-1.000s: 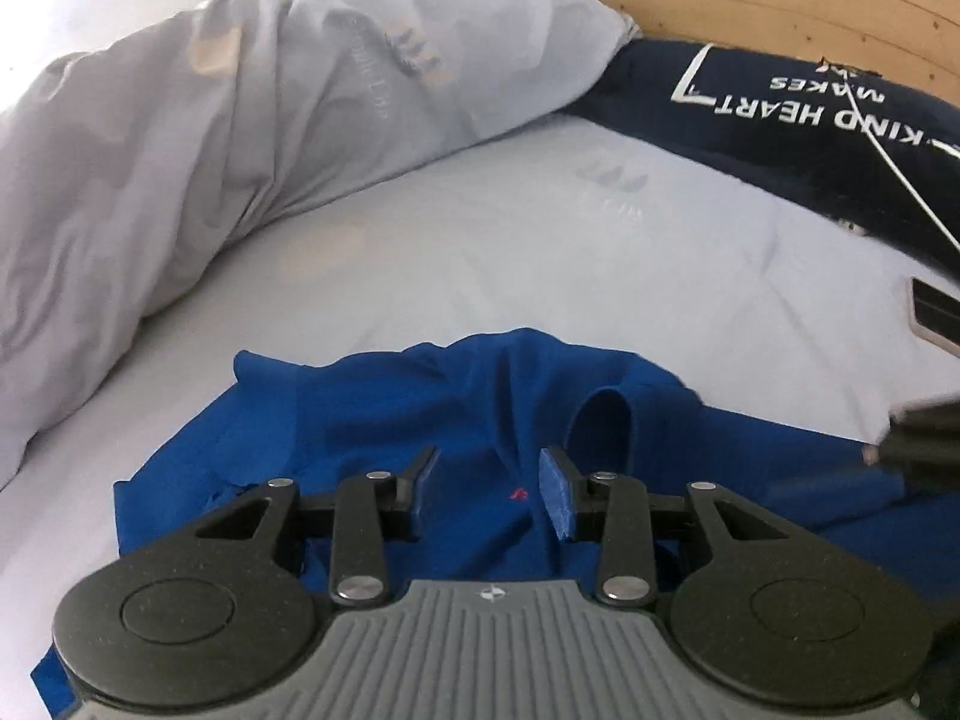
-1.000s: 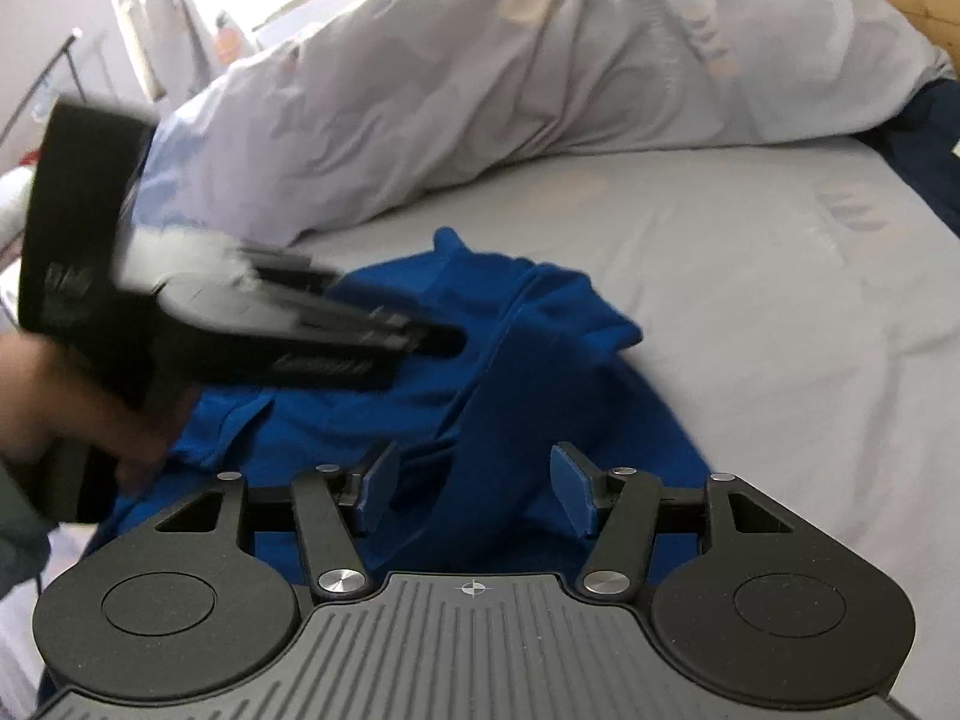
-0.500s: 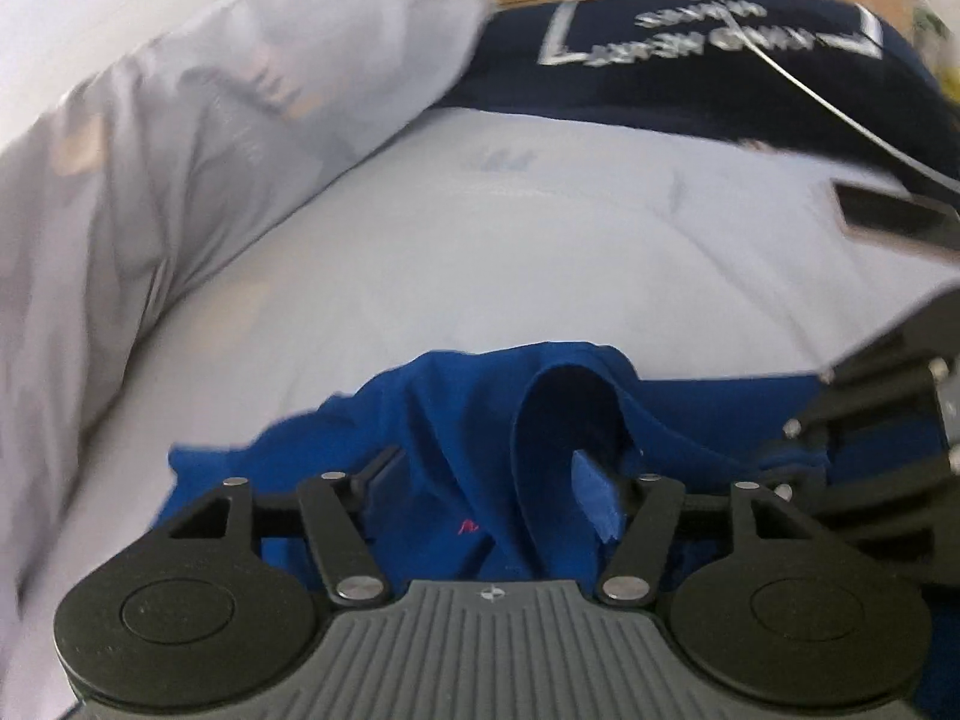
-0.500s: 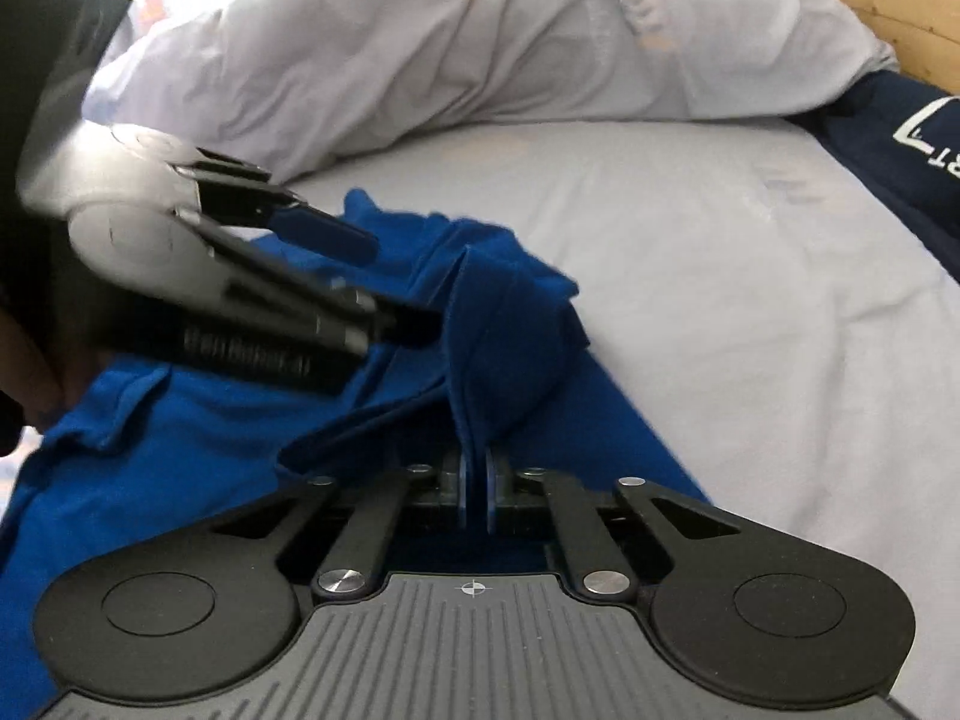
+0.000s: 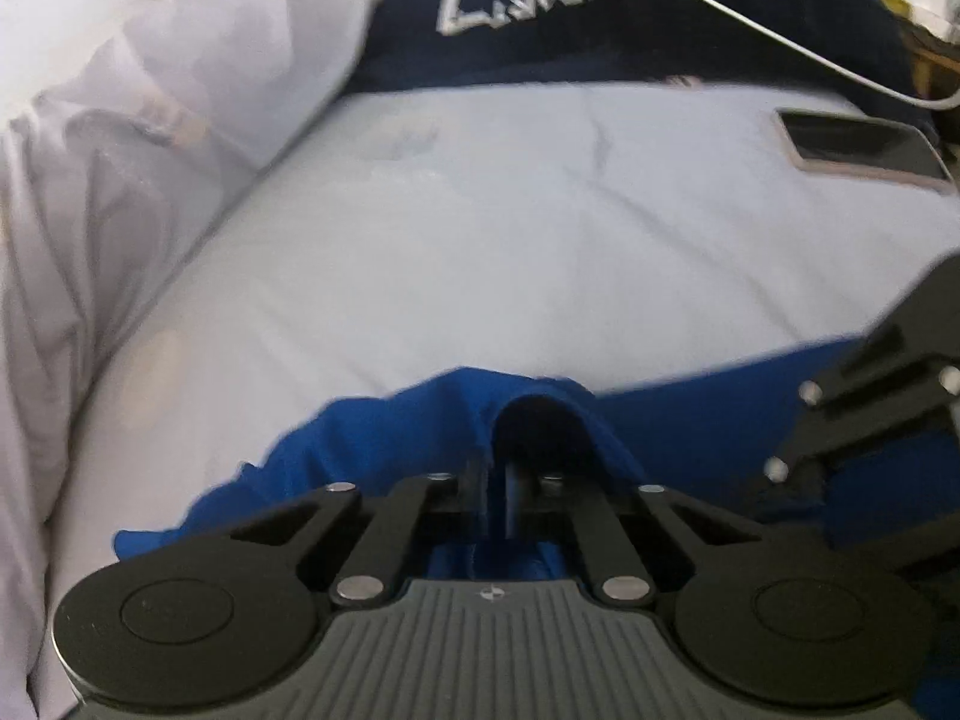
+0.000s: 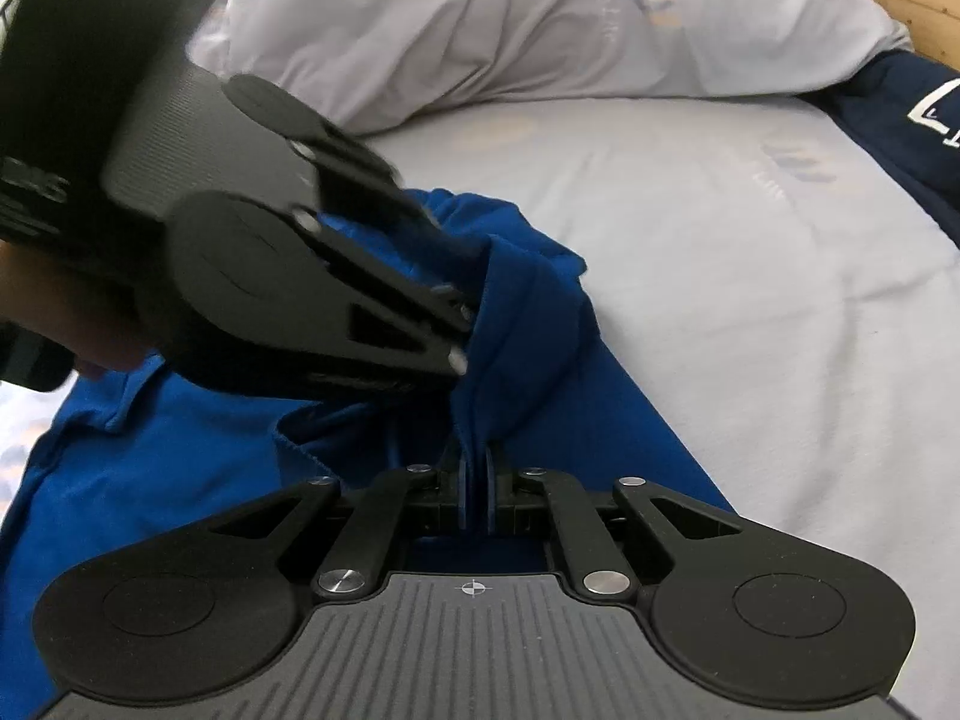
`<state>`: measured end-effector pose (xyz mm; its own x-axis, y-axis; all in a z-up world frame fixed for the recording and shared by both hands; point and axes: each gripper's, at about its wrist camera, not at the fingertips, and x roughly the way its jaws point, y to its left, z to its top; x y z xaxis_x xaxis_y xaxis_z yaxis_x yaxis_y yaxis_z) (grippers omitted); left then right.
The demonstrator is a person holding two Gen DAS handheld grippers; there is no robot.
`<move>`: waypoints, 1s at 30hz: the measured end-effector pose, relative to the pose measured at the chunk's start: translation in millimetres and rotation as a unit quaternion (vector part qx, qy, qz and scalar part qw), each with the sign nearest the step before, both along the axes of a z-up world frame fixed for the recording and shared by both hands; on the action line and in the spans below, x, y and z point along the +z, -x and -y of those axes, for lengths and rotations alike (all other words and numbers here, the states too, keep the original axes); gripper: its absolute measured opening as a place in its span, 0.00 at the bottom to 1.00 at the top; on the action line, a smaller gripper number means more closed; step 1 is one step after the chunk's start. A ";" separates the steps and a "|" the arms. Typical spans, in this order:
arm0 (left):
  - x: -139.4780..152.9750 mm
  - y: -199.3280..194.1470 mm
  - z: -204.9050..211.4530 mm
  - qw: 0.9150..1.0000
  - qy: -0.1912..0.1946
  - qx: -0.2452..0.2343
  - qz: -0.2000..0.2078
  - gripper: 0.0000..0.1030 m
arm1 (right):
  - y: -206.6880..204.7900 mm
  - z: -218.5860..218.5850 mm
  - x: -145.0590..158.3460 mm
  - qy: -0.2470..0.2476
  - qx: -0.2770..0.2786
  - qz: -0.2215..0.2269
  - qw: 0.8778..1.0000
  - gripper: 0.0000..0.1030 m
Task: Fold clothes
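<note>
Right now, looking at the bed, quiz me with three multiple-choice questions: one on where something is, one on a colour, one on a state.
1. Where does the phone lie?
A. on the sheet by the navy pillow
B. on the shirt
C. under the duvet

2. What colour is the shirt being folded?
A. white
B. red
C. blue

3. How is the right gripper?
A. wide open
B. shut on the shirt
C. shut on nothing

Answers: 1 A, it rests on the pale sheet next to the navy pillow. 2 C, the cloth is bright blue. 3 B, blue cloth is pinched between its closed fingers.
</note>
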<state>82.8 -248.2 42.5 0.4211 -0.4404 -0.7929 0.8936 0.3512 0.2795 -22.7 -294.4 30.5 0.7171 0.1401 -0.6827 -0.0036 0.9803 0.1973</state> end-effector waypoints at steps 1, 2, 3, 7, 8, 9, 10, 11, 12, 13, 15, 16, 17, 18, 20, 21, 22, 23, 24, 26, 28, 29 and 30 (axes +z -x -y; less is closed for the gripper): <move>5.4 -2.4 -3.7 1.000 0.028 0.011 -0.002 0.08 | 0.0 0.8 0.6 0.001 -0.002 0.002 1.000 0.07; 12.2 -7.3 -8.7 0.998 0.057 0.032 0.001 0.08 | 0.1 1.6 1.2 0.003 -0.003 0.005 1.000 0.07; 18.6 -12.4 -13.6 0.995 0.085 0.053 0.003 0.08 | 0.1 2.4 1.8 0.004 -0.005 0.007 1.000 0.07; 35.9 -39.9 -30.6 0.979 0.159 0.131 -0.006 0.08 | 0.9 7.7 5.7 0.011 -0.017 0.020 1.000 0.07; 39.0 -45.6 -33.3 0.974 0.173 0.145 -0.008 0.08 | 2.6 14.0 10.3 0.017 -0.033 0.031 0.999 0.07; 41.4 -51.0 -34.4 0.970 0.184 0.157 -0.009 0.08 | 4.3 20.3 14.8 0.023 -0.048 0.043 0.998 0.07; 43.6 -56.2 -35.5 0.966 0.194 0.169 -0.010 0.08 | 6.0 26.6 19.3 0.029 -0.064 0.055 0.996 0.07; 44.5 -60.2 -36.3 0.963 0.203 0.178 -0.013 0.08 | 8.0 33.2 24.3 0.035 -0.081 0.067 0.994 0.07; 45.3 -64.2 -37.2 0.959 0.211 0.188 -0.016 0.08 | 10.8 40.1 29.8 0.042 -0.097 0.080 0.991 0.07; 45.9 -68.2 -38.2 0.955 0.220 0.197 -0.020 0.08 | 13.5 45.1 34.1 0.047 -0.110 0.092 0.989 0.07; 42.2 -75.6 -43.6 0.947 0.231 0.222 -0.025 0.08 | 15.8 44.6 35.9 0.063 -0.107 0.100 0.987 0.07; 39.4 -78.8 -47.0 0.943 0.234 0.234 -0.028 0.08 | 16.5 42.9 35.9 0.072 -0.100 0.100 0.987 0.07; 35.5 -80.2 -51.6 0.941 0.237 0.239 -0.036 0.08 | 16.0 38.9 34.2 0.076 -0.087 0.097 0.989 0.07; 31.6 -81.3 -56.1 0.939 0.239 0.245 -0.044 0.08 | 13.5 31.3 29.8 0.074 -0.064 0.086 0.992 0.07; 22.6 -80.4 -62.1 0.938 0.234 0.250 -0.057 0.08 | 9.3 15.4 21.6 0.068 -0.019 0.069 0.995 0.07; 20.1 -78.3 -64.7 0.938 0.234 0.250 -0.061 0.08 | 8.6 7.4 20.3 0.064 -0.006 0.072 0.995 0.07; 18.1 -76.1 -67.3 0.937 0.235 0.249 -0.064 0.08 | 7.5 3.2 21.3 0.057 -0.002 0.079 0.995 0.07; 18.5 -73.9 -69.5 0.937 0.236 0.249 -0.065 0.08 | 6.2 3.5 23.0 0.044 -0.004 0.089 0.995 0.07; 19.0 -71.8 -71.7 0.937 0.237 0.248 -0.067 0.08 | 5.7 9.4 25.1 0.020 -0.018 0.102 0.994 0.08; 21.7 -67.4 -77.5 0.936 0.241 0.246 -0.067 0.08 | 3.8 33.7 25.2 -0.044 -0.067 0.112 0.990 0.22; 23.2 -62.7 -82.1 0.938 0.242 0.240 -0.069 0.08 | -1.6 55.6 18.0 -0.089 -0.110 0.102 0.985 0.30; 23.4 -60.2 -83.7 0.939 0.242 0.236 -0.071 0.08 | -4.0 63.1 11.9 -0.098 -0.126 0.092 0.983 0.31; 23.0 -56.9 -84.7 0.940 0.241 0.232 -0.072 0.08 | -6.6 67.9 5.2 -0.101 -0.137 0.082 0.982 0.31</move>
<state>139.6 -163.6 65.4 0.5603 -0.5577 -0.6124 0.6290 0.7675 -0.1234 -16.1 -362.3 35.8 0.8446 0.0476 -0.5333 0.2069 0.8896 0.4072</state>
